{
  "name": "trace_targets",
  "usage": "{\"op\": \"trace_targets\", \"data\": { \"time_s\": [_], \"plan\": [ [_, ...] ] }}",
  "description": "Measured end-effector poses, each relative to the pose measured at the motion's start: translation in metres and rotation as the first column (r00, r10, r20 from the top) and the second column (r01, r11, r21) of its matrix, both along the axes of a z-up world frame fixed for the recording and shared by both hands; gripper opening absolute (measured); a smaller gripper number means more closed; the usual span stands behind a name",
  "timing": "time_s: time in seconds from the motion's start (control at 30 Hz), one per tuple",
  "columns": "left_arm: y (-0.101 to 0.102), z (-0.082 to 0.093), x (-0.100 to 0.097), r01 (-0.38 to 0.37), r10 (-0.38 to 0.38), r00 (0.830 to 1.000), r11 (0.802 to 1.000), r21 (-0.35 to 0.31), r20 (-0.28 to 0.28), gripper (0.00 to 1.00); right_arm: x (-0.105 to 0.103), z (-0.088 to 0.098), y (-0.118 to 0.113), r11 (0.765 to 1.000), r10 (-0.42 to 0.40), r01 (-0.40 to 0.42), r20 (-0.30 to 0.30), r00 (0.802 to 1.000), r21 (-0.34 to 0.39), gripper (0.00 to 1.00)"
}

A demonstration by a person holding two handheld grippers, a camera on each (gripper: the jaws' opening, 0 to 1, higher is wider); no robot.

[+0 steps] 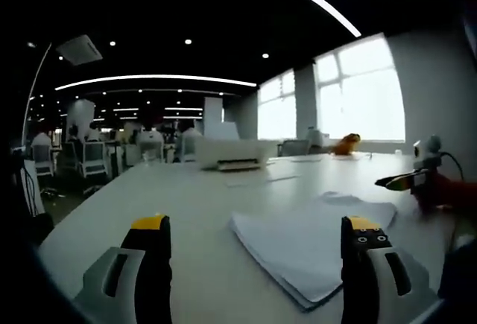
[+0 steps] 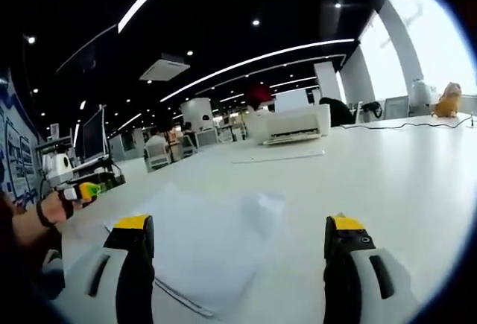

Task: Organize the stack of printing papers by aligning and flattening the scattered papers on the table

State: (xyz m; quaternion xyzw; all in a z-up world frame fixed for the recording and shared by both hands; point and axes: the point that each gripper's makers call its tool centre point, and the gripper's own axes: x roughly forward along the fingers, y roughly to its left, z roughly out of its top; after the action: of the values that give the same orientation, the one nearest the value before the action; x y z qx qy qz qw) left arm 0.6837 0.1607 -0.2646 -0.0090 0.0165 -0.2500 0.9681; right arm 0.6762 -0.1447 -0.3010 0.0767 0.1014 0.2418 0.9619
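One paper stack (image 1: 313,246) lies on the table (image 1: 186,197) near its edge, ahead of both grippers. The left gripper (image 1: 257,238) and right gripper (image 2: 238,238) stand wide and hold nothing.

Left gripper view: table (image 1: 186,197) ahead; paper stack (image 1: 313,246) on it, between jaws and toward right jaw, near table's close edge. Printer (image 1: 231,153) on table far behind stack. Loose sheet (image 1: 261,181) between printer and stack. Toy (image 1: 346,144) at far right by window (image 1: 358,89). Right gripper (image 1: 406,181) at right edge, beside stack. Chairs (image 1: 89,160) left, beyond table.

Right gripper view: stack (image 2: 201,242) between jaws, nearer left one. Printer (image 2: 294,124) behind. Left gripper (image 2: 80,190) far left.
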Motion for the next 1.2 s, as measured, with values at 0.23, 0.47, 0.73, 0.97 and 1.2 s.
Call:
{"op": "trace_targets", "data": {
  "time_s": [0.23,0.47,0.73,0.97,1.2],
  "plan": [
    [0.009,-0.002,-0.005,-0.013,0.012,1.0,1.0,0.016,0.007,0.97,-0.01,0.007,0.004,1.0,0.007,-0.007,0.024,1.0,-0.027,0.9],
    [0.016,-0.003,-0.013,-0.021,0.021,1.0,0.999,0.03,0.007,0.97,-0.018,0.011,0.005,1.0,0.016,-0.016,0.025,1.0,-0.024,0.9],
    [0.023,-0.005,-0.027,-0.017,0.017,1.0,1.0,0.017,-0.015,0.97,-0.026,0.013,0.003,1.0,0.016,-0.015,0.019,1.0,-0.026,0.9],
    [0.031,-0.005,-0.037,-0.025,0.026,0.999,0.999,0.022,-0.02,0.97,-0.036,0.017,0.004,1.0,0.022,-0.022,0.021,1.0,-0.016,0.9],
    [0.041,-0.003,-0.045,-0.046,0.046,0.999,0.998,0.043,-0.006,0.97,-0.046,0.024,0.0,1.0,0.02,-0.02,0.029,0.999,-0.008,0.9]
  ]
}}
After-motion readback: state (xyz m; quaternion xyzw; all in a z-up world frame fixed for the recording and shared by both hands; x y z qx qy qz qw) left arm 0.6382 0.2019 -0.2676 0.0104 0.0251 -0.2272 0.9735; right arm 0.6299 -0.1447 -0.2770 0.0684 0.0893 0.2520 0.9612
